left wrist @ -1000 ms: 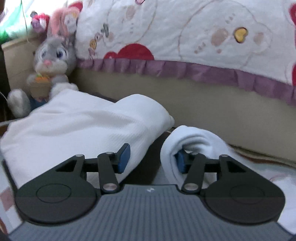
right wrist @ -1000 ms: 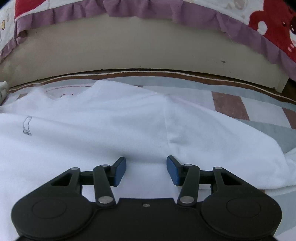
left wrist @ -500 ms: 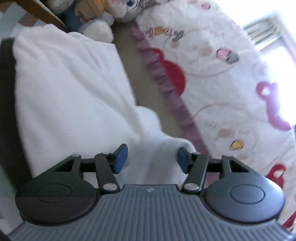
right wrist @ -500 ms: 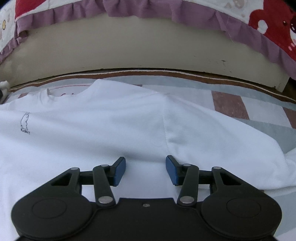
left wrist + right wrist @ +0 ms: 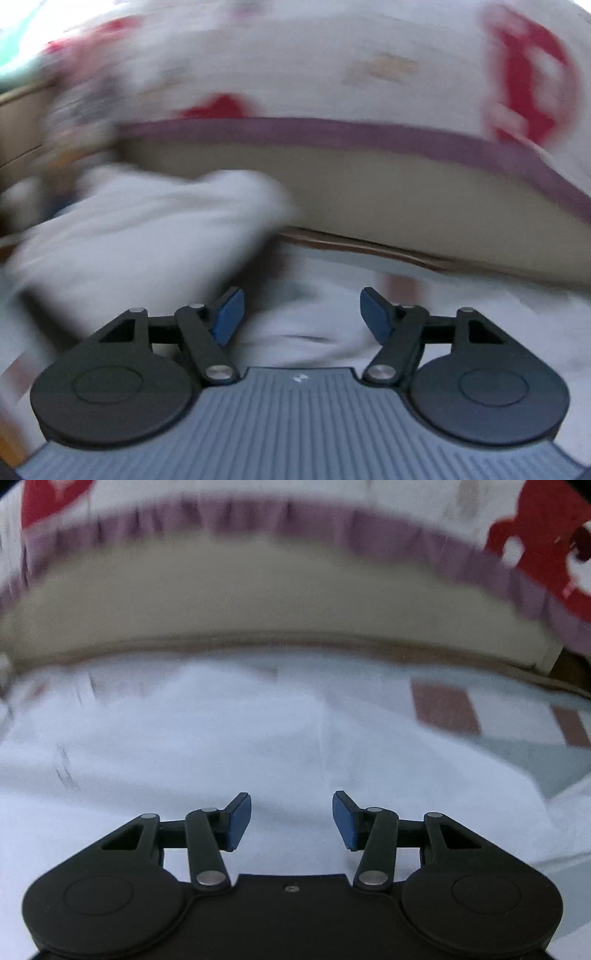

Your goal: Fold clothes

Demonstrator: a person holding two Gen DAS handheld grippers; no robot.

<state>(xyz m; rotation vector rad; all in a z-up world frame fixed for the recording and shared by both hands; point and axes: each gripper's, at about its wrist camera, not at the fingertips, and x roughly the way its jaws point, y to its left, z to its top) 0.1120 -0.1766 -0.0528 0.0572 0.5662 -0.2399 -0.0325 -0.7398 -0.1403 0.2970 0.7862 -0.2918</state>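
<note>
Two wrist views, both smeared by motion. The left gripper (image 5: 302, 314) has its blue-padded jaws opening, with nothing between them; white cloth lies below, not pinched. To its left sits a bundled white garment (image 5: 147, 236), apparently already folded and set aside against the beige bed side (image 5: 388, 192). The right gripper (image 5: 291, 819) hovers released, jaws apart and empty, above a flat white T-shirt (image 5: 221, 746) spread over a striped floor mat (image 5: 447, 709), likely laid out so it can be folded next. A white blanket with red shapes and purple frill (image 5: 388, 528) hangs over the bed edge behind.
</note>
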